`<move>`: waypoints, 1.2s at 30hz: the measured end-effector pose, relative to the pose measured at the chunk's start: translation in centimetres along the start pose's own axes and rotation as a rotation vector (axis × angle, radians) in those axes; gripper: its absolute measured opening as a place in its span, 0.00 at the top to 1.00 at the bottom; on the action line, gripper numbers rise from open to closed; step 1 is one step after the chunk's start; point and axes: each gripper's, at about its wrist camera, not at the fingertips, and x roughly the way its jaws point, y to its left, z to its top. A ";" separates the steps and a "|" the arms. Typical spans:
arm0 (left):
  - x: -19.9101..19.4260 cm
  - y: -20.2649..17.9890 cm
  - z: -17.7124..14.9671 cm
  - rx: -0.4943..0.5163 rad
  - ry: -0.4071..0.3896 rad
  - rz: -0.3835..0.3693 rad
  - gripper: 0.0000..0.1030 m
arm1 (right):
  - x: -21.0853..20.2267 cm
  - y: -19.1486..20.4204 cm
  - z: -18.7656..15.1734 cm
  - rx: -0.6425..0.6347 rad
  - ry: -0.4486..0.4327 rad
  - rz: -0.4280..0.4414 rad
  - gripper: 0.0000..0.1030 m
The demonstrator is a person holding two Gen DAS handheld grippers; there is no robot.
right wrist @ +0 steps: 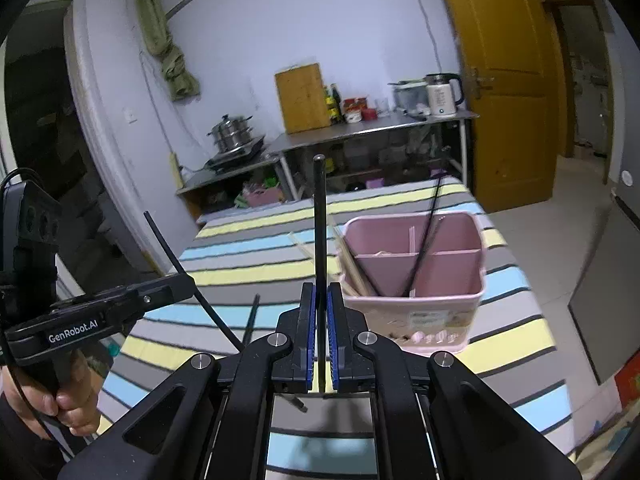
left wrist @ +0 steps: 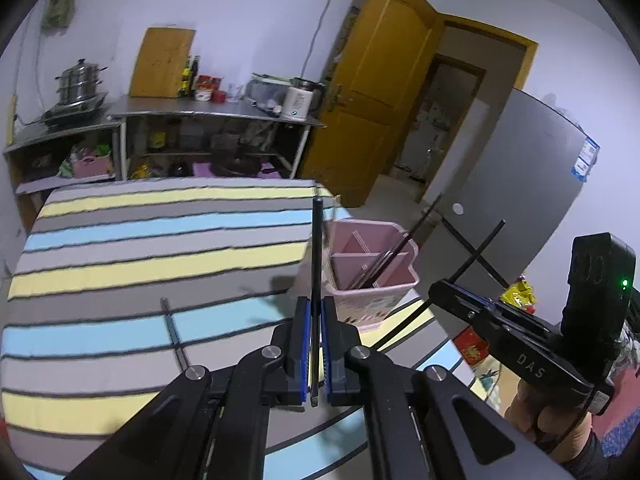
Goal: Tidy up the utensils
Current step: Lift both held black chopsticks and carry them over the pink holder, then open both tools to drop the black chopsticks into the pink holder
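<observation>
Beside pink holder (right wrist: 416, 304): both grippers hovering
Left gripper (left wrist: 316, 320): clamping black chopstick (left wrist: 317, 248)
Right gripper (right wrist: 321, 312): clamping second black chopstick (right wrist: 320, 220)
Holder: holding black chopsticks (right wrist: 424, 256)

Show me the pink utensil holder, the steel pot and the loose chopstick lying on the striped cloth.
pink utensil holder (right wrist: 416, 312), right wrist view, front wall.
steel pot (left wrist: 80, 80), left wrist view, side wall.
loose chopstick (left wrist: 175, 332), left wrist view, mid-shaft.

We are in a home kitchen: a steel counter (right wrist: 372, 130) with a stacked steamer pot (right wrist: 231, 133), kettle (right wrist: 441, 94) (white-bodied), cutting board (right wrist: 302, 98), and a fridge (left wrist: 532, 176).
</observation>
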 end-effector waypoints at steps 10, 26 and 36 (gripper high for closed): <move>-0.3 -3.5 5.7 0.062 -0.088 -0.040 0.96 | -3.1 -2.5 4.1 0.022 -0.120 -0.043 0.95; 5.3 -4.2 10.2 0.060 -0.107 -0.021 0.96 | -0.9 -4.3 6.4 0.054 -0.169 -0.083 0.95; 10.0 -3.0 8.7 0.064 -0.050 -0.005 0.96 | 2.2 -5.4 4.5 0.079 -0.106 -0.088 0.95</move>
